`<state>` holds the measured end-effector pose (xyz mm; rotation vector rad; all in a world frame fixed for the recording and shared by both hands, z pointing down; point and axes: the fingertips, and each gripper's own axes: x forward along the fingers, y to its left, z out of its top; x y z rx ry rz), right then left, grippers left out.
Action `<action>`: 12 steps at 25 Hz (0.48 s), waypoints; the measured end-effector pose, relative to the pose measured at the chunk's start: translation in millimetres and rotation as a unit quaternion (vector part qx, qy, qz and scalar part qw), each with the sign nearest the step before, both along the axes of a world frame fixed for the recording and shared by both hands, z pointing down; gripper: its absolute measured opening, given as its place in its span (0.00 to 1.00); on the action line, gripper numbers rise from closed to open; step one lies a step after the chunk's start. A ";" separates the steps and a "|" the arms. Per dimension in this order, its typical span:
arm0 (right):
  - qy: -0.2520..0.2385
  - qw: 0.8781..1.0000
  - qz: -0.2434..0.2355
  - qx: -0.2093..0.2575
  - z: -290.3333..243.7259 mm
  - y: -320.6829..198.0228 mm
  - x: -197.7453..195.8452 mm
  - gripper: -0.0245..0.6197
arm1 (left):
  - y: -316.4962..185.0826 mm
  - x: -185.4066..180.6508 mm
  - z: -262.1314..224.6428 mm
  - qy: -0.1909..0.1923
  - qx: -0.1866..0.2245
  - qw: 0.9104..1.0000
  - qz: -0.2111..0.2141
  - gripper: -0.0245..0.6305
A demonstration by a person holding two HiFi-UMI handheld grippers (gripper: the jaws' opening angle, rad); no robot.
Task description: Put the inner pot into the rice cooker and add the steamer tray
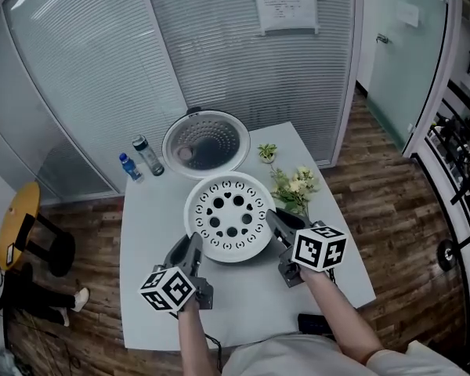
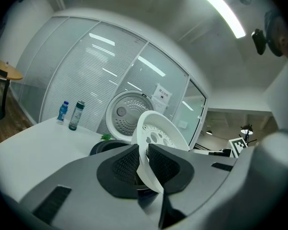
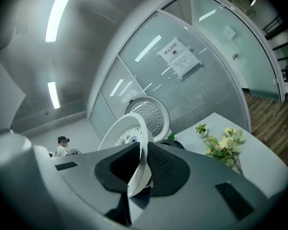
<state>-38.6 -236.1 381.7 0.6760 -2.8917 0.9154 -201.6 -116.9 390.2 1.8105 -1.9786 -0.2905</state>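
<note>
A white round steamer tray point(image 1: 229, 216) with several holes hangs above the table, in front of the rice cooker's open lid point(image 1: 204, 142). My left gripper point(image 1: 194, 247) is shut on the tray's near-left rim, and my right gripper point(image 1: 277, 221) is shut on its right rim. In the left gripper view the tray's rim point(image 2: 156, 131) sits pinched between the pads of the left gripper point(image 2: 143, 159), with the cooker's dark pot rim point(image 2: 102, 147) beyond. In the right gripper view the right gripper point(image 3: 143, 164) clamps the tray point(image 3: 127, 133). From the head view the cooker's body is hidden under the tray.
Two bottles point(image 1: 128, 167) point(image 1: 148, 155) stand at the back left of the white table point(image 1: 141, 233). A bunch of flowers point(image 1: 294, 188) lies right of the tray. A dark flat object point(image 1: 313, 323) lies by the table's front edge. Glass partition walls stand behind.
</note>
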 end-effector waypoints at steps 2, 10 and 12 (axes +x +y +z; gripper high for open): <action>-0.003 1.000 0.000 -0.002 -1.2 -2.7 -5.6 0.13 | -2.1 -5.7 1.6 0.005 0.003 1.000 -0.001 0.13; 0.007 1.000 0.000 -0.008 8.6 -20.5 -29.2 0.13 | -19.3 -28.0 14.1 0.022 -0.001 1.000 0.003 0.13; 0.009 1.000 0.000 -0.012 11.7 -24.1 -34.8 0.13 | -23.7 -34.3 18.9 0.028 -0.005 1.000 0.005 0.13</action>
